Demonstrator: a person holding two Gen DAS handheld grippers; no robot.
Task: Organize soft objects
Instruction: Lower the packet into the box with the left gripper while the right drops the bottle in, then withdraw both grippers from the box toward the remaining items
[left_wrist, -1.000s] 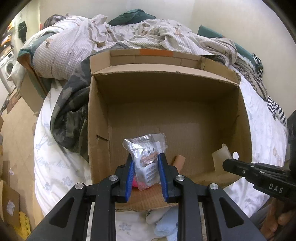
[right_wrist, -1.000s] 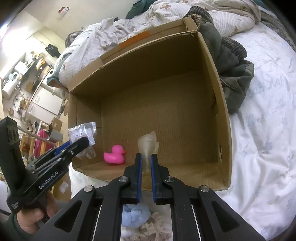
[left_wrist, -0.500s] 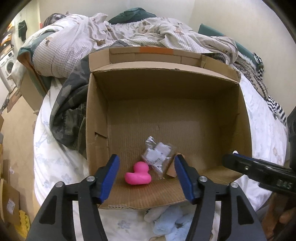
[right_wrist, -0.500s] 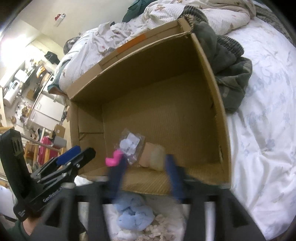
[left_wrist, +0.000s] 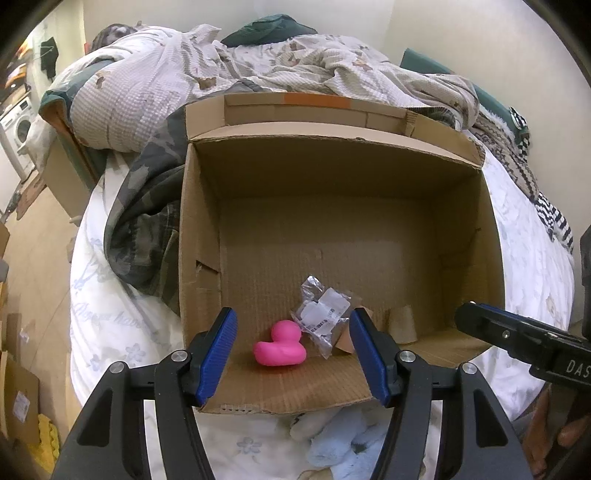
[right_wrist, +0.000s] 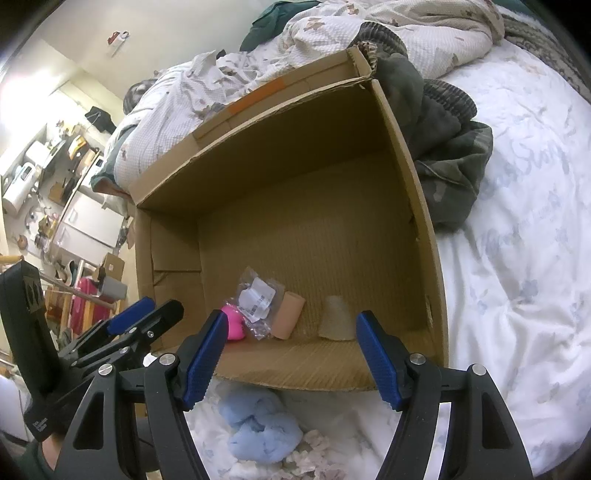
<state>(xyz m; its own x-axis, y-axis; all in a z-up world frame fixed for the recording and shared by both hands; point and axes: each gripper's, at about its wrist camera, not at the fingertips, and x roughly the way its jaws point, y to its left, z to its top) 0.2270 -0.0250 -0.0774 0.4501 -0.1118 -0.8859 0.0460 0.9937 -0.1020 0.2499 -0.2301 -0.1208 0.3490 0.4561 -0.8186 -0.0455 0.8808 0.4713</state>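
1. While both hand-held grippers hover over the near edge of the cardboard box (left_wrist: 199, 229) on the bed (left_wrist: 110, 325), nothing is held by either.
2. Left hand-held gripper (left_wrist: 293, 356): jaws spread, just opened further, nothing between the pads. Right hand-held gripper (right_wrist: 290, 356): jaws spread wide, likewise just opened, nothing gripped.
3. Already on the box floor, near the front wall: pink duck (left_wrist: 280, 349), clear-wrapped packet (left_wrist: 323, 317) touching it, tan cylinder (right_wrist: 289, 320) and a pale cone (right_wrist: 335, 319) to the right.
4. Relation judged to decide the coming move: the blue plush (right_wrist: 260, 432) lies on the bed outside the box, below and behind both sets of fingertips, just against the box's near flap.
5. It is seen low between the right jaws and off to the lower right of the left jaws; the right hand is judged nearer.
6. Its long axis cannot be told; it is bunched.
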